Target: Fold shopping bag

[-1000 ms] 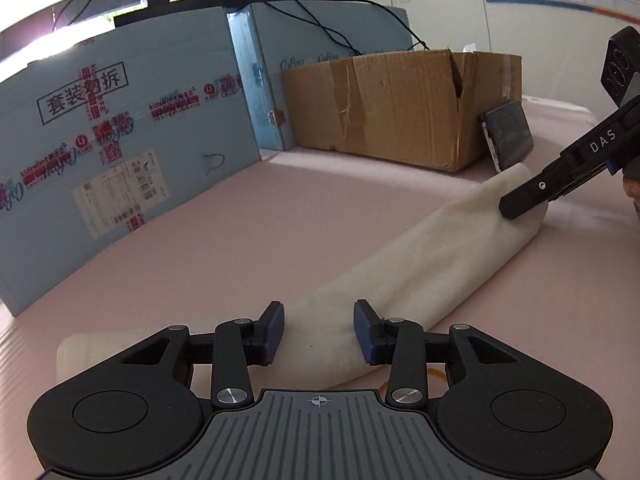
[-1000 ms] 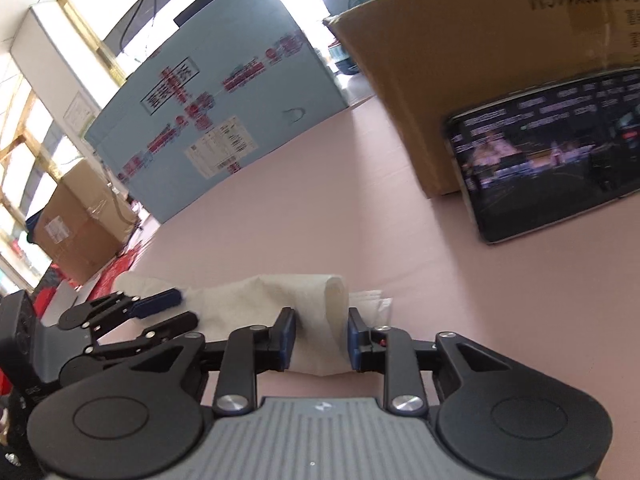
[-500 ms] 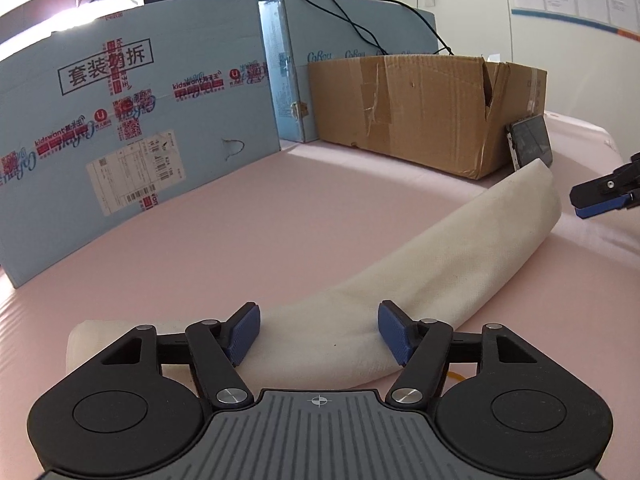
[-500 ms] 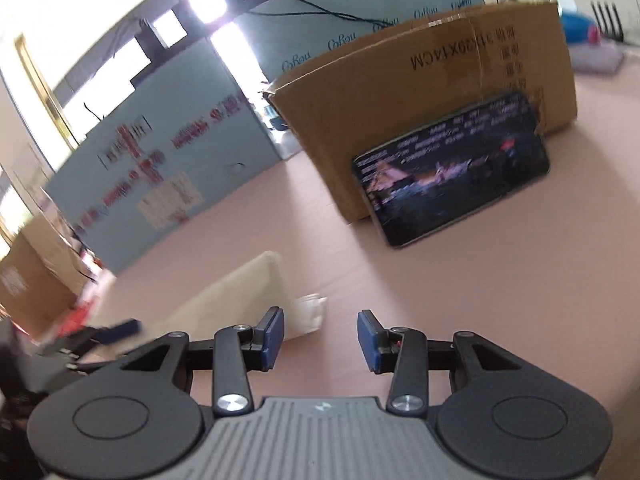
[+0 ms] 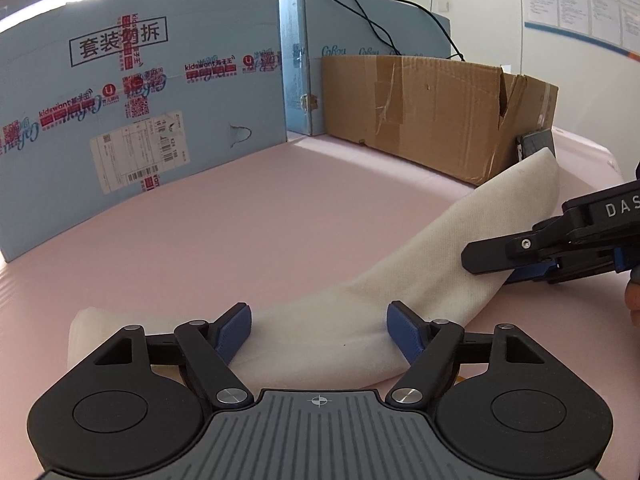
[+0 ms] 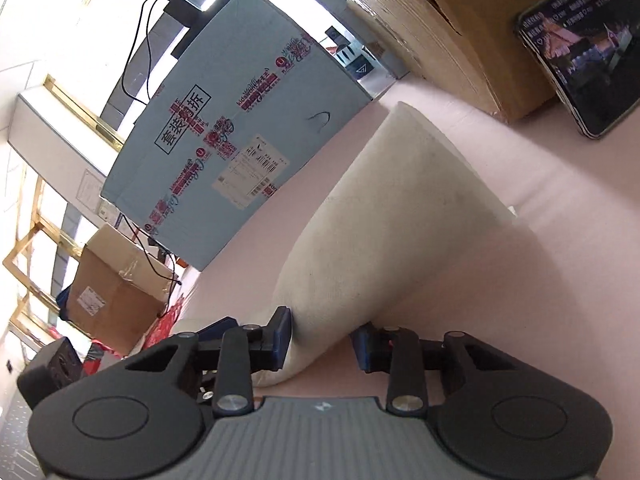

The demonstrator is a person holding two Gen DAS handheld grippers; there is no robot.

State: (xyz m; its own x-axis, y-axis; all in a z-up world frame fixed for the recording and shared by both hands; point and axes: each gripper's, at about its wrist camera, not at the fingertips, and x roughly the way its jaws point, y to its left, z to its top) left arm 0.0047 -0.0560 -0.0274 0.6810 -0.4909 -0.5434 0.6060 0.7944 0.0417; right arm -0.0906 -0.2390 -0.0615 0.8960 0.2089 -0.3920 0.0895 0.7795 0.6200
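Cream, slightly fuzzy fabric: the shopping bag (image 5: 420, 280) lies as a long, narrow folded strip on the pink table (image 5: 280, 208), running from the near left to the far right. The left gripper (image 5: 319, 334) straddles the near end with its jaws opening, pads clear of the cloth, apparently letting go so the strip stays flat. The right gripper (image 6: 322, 340) sits across the strip's middle part, jaws closing around the bag; its left pad touches the cloth, the right one does not, so it probably intends a fresh grasp for the next fold. A brown cardboard box (image 5: 432, 112) and a phone (image 6: 580, 52) leaning on it stand just beyond the far end, limiting room there; the blue box (image 5: 140, 100) is well apart.
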